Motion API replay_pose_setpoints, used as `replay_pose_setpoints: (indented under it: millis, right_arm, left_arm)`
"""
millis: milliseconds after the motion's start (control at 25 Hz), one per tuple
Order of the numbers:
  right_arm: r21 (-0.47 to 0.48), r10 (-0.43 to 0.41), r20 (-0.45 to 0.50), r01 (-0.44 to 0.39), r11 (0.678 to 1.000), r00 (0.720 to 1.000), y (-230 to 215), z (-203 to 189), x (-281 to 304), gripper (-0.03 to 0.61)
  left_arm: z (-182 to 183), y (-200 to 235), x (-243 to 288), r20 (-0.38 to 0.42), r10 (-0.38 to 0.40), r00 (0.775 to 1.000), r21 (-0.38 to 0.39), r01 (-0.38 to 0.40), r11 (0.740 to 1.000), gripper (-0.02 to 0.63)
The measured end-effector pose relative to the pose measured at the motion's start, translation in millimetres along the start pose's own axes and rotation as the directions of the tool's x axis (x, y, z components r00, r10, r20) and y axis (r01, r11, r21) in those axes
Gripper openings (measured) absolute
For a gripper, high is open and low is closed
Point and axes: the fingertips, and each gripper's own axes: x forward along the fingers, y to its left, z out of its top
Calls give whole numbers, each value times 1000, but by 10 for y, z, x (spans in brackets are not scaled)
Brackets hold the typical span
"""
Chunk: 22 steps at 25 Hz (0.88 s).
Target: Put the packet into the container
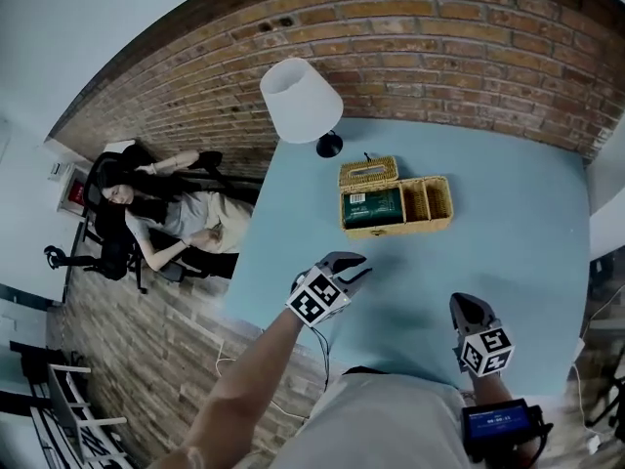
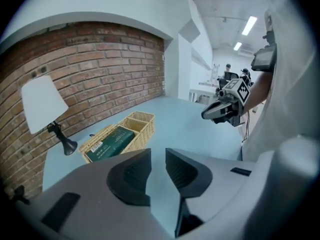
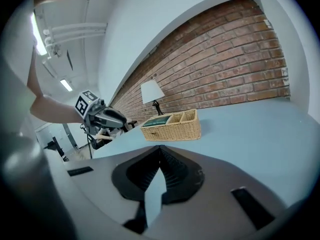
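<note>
From overhead, the left tongs (image 1: pixel 354 267) and the right tongs (image 1: pixel 467 306) both hang over the pale blue bench (image 1: pixel 508 223), well apart from each other. The wicker container (image 1: pixel 430 225) stands ahead of both, nearer the left pair. The dark green packet (image 1: pixel 372 207) lies flat in its larger compartment, on the side toward the left tongs. A white lamp (image 1: pixel 301 101) stands beyond the container, by the brick wall.

Along the left tongs (image 2: pixel 158 154), the two jaws stand a narrow gap apart with only bare bench showing between them; they hold nothing. The container (image 2: pixel 137 121) sits ahead and to their left, with the packet (image 2: pixel 111 143) inside it. The right tongs (image 2: pixel 210 114) float off to the right.

Along the right tongs (image 3: pixel 160 149), the jaw tips meet with nothing gripped. The container (image 3: pixel 175 131) stands straight ahead, well clear, with the packet's (image 3: pixel 157 119) green top showing at its left end. The left tongs (image 3: pixel 120 119) hang to the left.
</note>
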Motion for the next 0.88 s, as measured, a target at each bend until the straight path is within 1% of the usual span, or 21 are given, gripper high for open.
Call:
replay_pose_setpoints:
  millis: [80, 200, 240, 360, 480, 560, 680, 880]
  right_arm:
    - [-29, 19, 13, -18, 999, 1000, 37, 97, 16, 9]
    - [-63, 50, 26, -48, 997, 998, 132, 222, 20, 11]
    - [-72, 60, 30, -58, 996, 998, 175, 255, 15, 9]
    - [-98, 91, 36, -87, 991, 995, 304, 312, -15, 9]
    - [-123, 120, 36, -114, 986, 992, 410, 324, -47, 9]
    - [-130, 130, 33, -125, 984, 991, 453, 301, -70, 11]
    - [-130, 130, 24, -126, 984, 991, 476, 244, -89, 9]
    - [-145, 132, 19, -128, 981, 991, 530, 234, -91, 9]
  left_arm:
    - [-30, -147, -79, 45, 34, 998, -50, -31, 998, 66]
    - [-92, -339, -215, 103, 86, 991, -133, -71, 989, 34]
    - [-115, -382, -272, 123, 106, 987, -161, -85, 983, 32]
    - [-153, -427, -433, 193, 178, 965, -225, -133, 965, 20]
    - [-144, -456, -538, 248, 220, 943, -269, -151, 951, 12]
    - [-157, -471, -577, 265, 243, 933, -308, -157, 938, 11]
    - [-206, -533, -559, 272, 250, 929, -350, -146, 925, 11]
    - [-258, -646, -506, 279, 229, 932, -380, -112, 918, 11]
